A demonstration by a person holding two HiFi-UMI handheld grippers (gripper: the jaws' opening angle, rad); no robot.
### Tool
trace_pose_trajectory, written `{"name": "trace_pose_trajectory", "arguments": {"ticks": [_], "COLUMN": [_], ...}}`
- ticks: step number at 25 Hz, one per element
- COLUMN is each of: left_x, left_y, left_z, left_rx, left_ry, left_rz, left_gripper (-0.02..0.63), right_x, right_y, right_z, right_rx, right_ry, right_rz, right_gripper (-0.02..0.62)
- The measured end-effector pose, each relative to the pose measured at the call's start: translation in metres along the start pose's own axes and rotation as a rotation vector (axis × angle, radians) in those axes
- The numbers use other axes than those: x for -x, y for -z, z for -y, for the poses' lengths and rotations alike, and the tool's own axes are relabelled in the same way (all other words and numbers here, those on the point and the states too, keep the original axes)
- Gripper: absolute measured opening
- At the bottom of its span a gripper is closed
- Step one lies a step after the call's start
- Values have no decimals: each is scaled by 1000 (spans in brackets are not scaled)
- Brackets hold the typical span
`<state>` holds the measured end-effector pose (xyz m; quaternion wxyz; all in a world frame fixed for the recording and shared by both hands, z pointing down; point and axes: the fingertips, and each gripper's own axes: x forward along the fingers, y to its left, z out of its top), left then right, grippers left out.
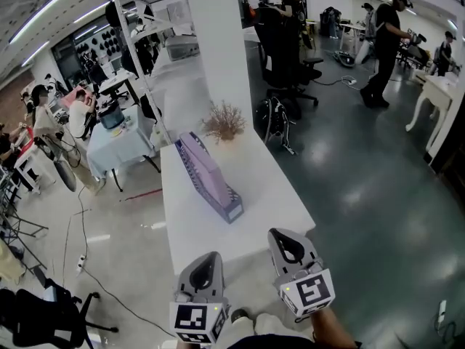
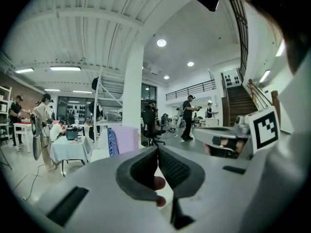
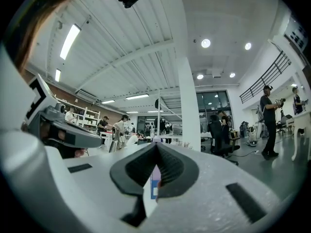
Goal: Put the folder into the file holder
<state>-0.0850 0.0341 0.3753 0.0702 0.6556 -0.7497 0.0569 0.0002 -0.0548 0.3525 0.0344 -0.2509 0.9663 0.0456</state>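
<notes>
A blue lattice file holder (image 1: 231, 208) lies lengthwise on the white table (image 1: 276, 195), and a lilac folder (image 1: 205, 167) stands inside it. The left gripper view shows the same holder (image 2: 112, 141) and folder (image 2: 126, 139) beyond the jaws. The right gripper view shows a sliver of the folder (image 3: 155, 177) through the gap under its jaws. My left gripper (image 1: 211, 257) and right gripper (image 1: 280, 236) hover side by side off the table's near edge, apart from the holder. Both are shut with nothing between the jaws (image 2: 157, 150) (image 3: 156, 147).
A dried brown plant (image 1: 224, 121) stands at the table's far end, in front of a white pillar (image 1: 218, 42). Black office chairs (image 1: 287, 64) and a backpack (image 1: 274, 118) are on the glossy floor to the right. Several people work at desks around the room.
</notes>
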Motion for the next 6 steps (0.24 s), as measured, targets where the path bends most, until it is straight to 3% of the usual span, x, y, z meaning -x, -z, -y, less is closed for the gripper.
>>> {"name": "trace_pose_trajectory", "arguments": {"ticks": [6], "left_x": [-8], "left_y": [4], "left_z": [-24], "left_rx": [-5], "left_ry": [33], "left_rz": [3], "left_gripper": [5], "right_x": [-24], "right_y": [5], "right_z": [-22], "right_rx": [3], "right_ry": [-21], "right_rz": [-16], "right_gripper": [-2]}}
